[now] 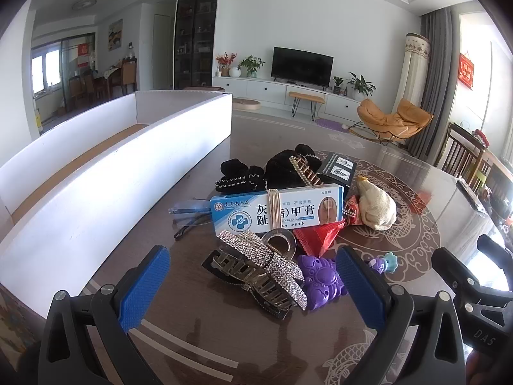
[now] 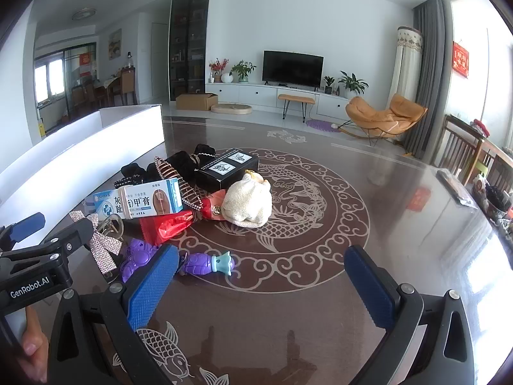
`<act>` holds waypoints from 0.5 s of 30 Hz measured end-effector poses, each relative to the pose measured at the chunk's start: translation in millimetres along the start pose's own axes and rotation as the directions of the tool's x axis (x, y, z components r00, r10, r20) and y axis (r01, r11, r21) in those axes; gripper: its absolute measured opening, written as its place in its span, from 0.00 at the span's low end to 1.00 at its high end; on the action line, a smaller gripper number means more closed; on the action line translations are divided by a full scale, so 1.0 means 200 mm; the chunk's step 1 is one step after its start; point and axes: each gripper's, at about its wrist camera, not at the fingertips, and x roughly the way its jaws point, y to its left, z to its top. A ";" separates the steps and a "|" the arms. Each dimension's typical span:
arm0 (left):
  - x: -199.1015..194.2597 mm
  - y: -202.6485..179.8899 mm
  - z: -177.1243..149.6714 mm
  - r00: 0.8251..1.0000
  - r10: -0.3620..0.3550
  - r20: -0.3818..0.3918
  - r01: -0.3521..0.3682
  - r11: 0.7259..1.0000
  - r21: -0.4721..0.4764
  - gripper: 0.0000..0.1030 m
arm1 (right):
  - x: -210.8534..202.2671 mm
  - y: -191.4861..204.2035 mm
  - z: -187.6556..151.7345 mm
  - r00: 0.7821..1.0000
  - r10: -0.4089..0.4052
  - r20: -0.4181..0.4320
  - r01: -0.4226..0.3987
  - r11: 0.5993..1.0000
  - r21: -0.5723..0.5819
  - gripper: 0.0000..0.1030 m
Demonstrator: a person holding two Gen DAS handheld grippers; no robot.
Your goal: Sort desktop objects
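Note:
A pile of small objects lies on the brown table. In the left wrist view I see a rhinestone bow hair clip (image 1: 266, 266), a purple toy (image 1: 320, 280), a blue-white ointment box (image 1: 275, 213), a red packet (image 1: 317, 234), a cream cloth pouch (image 1: 375, 207), black hair clips (image 1: 243, 173), a black box (image 1: 338, 166) and glasses (image 1: 187, 213). My left gripper (image 1: 253, 285) is open, just before the bow clip. My right gripper (image 2: 261, 284) is open and empty, right of the pile, near a purple-teal toy (image 2: 208, 263). The ointment box (image 2: 144, 203) and the pouch (image 2: 248, 203) also show in the right wrist view.
A long white divided tray (image 1: 105, 173) stands on the table's left side, also seen in the right wrist view (image 2: 96, 154). The table bears a dragon-and-fish pattern (image 2: 295, 208). Dark items (image 2: 455, 186) lie at the table's far right edge.

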 end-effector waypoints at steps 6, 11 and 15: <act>0.01 0.00 0.00 1.000 -0.001 -0.002 0.001 1.000 -0.003 1.00 | -0.01 0.01 0.00 1.000 0.002 0.002 -0.002 1.000 -0.001 1.00; 0.01 0.00 0.00 1.000 -0.001 -0.002 0.001 1.000 -0.004 1.00 | -0.01 0.02 -0.01 1.000 0.005 0.006 -0.005 1.000 -0.005 1.00; 0.01 0.00 0.00 1.000 -0.001 -0.002 0.001 1.000 -0.005 1.00 | -0.02 0.02 0.00 1.000 0.007 0.007 -0.007 1.000 -0.007 1.00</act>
